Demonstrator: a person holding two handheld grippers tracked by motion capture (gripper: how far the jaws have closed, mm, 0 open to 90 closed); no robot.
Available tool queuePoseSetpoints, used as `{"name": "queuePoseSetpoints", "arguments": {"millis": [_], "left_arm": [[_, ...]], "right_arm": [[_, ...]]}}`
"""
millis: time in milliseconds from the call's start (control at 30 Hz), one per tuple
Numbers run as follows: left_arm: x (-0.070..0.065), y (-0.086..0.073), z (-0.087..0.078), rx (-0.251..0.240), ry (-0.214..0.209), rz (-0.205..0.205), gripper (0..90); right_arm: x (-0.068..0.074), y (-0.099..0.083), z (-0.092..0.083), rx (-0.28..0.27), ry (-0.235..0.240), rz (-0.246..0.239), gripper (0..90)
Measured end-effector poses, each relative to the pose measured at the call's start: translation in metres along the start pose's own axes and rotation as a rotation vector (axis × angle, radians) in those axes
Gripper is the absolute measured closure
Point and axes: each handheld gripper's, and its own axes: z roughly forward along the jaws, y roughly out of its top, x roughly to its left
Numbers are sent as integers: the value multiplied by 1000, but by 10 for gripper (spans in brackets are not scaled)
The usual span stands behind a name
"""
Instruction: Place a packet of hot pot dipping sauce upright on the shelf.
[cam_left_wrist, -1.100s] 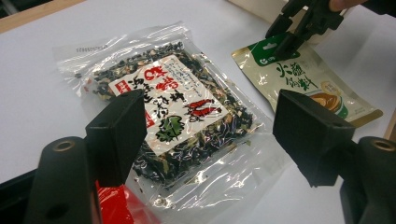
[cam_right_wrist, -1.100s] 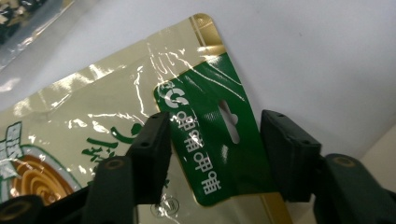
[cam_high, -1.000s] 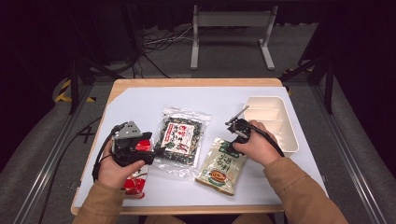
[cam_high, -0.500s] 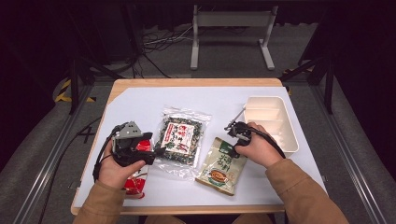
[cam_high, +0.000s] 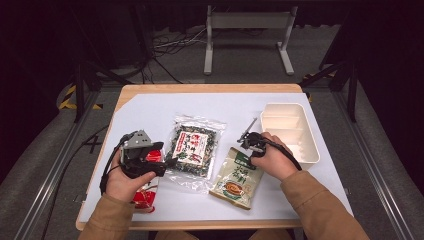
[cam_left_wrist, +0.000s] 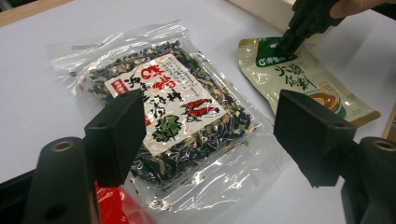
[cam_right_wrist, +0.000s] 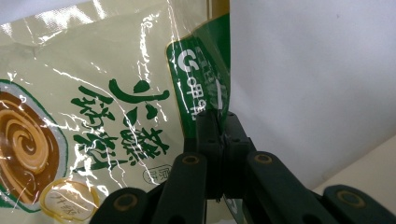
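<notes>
Since the earlier frame the right gripper (cam_high: 248, 142) has just been closing its jaws, now clamped on the top edge of the green-and-cream pouch (cam_high: 236, 177). High view: the right hand (cam_high: 272, 161) angles toward the pouch, which lies on the table (cam_high: 150, 112) between the seaweed bag (cam_high: 192, 149) and white tray (cam_high: 295, 145). The left gripper (cam_high: 170, 162) is unmoved. Left gripper view: its jaws stand apart over the seaweed bag (cam_left_wrist: 173, 112), holding nothing. Right gripper view: the jaws pinch the pouch (cam_right_wrist: 93, 126) edge.

Dark studio-like lab, black drapes, floor cables (cam_high: 165, 47), metal stand (cam_high: 248, 37), wooden table (cam_high: 200, 89)
</notes>
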Motion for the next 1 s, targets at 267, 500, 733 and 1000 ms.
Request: {"name": "queuePoseSetpoints", "arguments": {"millis": [267,500,733,1000], "left_arm": [[0,0,0,0,-2,-8,257],[1,0,0,-6,-6,-7,256],[-1,1,2,0,-18,-12,254],[-2,1,4,9,-18,-6,252]], "right_arm": [[-1,-4,-11,-50,28,22,898],[3,-9,-44,-104,74,36,900],[13,-12,-68,-146,87,-8,900],[28,-13,-89,-176,90,-51,900]]}}
